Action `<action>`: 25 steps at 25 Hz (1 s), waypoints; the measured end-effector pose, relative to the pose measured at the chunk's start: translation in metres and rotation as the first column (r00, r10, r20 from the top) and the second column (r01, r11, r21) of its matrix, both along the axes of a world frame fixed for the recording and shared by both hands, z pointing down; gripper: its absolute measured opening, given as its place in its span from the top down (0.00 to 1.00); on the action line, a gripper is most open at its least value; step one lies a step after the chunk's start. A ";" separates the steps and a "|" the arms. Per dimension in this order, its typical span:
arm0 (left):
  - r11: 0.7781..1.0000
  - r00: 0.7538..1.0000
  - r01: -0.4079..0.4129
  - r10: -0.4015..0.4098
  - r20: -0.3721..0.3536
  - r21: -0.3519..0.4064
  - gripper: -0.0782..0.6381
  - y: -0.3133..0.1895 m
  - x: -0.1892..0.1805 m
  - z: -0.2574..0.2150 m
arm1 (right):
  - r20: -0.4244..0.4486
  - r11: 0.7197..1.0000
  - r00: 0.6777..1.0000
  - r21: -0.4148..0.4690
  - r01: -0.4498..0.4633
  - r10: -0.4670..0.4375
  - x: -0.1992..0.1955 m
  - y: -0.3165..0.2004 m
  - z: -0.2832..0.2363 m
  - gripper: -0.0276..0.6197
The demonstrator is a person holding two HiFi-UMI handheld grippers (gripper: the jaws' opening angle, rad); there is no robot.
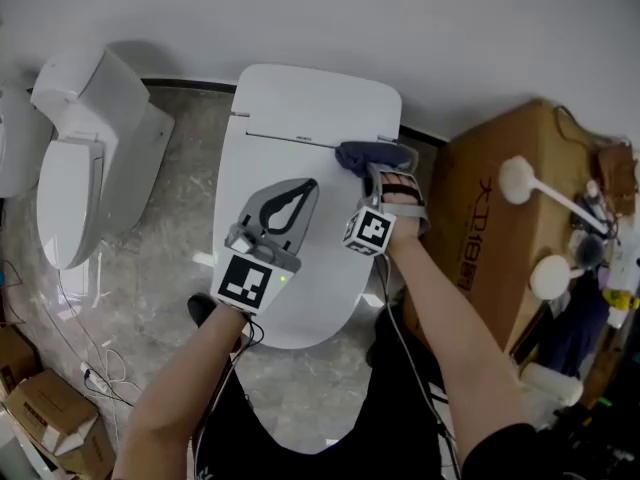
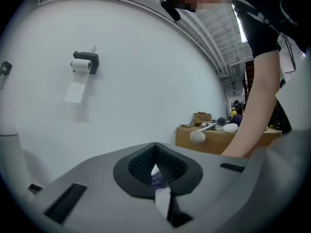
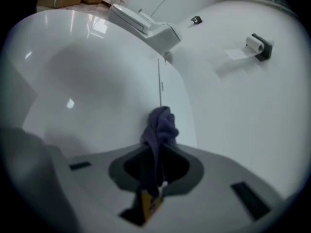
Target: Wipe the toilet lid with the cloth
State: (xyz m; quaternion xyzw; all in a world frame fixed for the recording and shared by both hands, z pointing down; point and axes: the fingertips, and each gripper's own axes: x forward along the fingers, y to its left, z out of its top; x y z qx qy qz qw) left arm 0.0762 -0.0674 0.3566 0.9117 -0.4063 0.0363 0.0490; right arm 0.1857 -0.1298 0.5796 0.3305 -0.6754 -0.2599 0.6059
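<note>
From the head view, both forearms reach forward over the toilet lid point(image 1: 320, 288). The left gripper point(image 1: 306, 188) hovers above the lid's middle, its jaws pressed together on nothing. The right gripper point(image 1: 384, 171), at the lid's rear right corner, pinches the dark cloth point(image 1: 372, 154) near the hinge.

The left gripper view shows the tips meeting, with nothing between them.

In the right gripper view, the cloth point(image 3: 161, 123) runs between the clamped jaws and bunches beyond them against the lid.

Grey marbled floor point(image 1: 190, 183), white wall point(image 1: 450, 28)
</note>
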 end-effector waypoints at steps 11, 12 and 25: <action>1.000 1.000 -0.012 0.012 0.007 -0.027 0.88 0.005 -0.001 0.003 | 0.016 0.998 1.000 -0.056 -0.009 0.010 -0.003 0.021 0.005 0.86; 1.000 1.000 -0.012 0.013 0.007 -0.027 0.88 0.005 -0.002 0.003 | 0.019 0.998 1.000 -0.057 -0.010 0.011 -0.003 0.023 0.005 0.86; 0.999 0.999 -0.035 0.036 0.020 -0.027 0.88 0.014 0.001 0.004 | 0.051 0.997 0.999 -0.078 -0.004 0.008 -0.013 0.070 0.008 0.86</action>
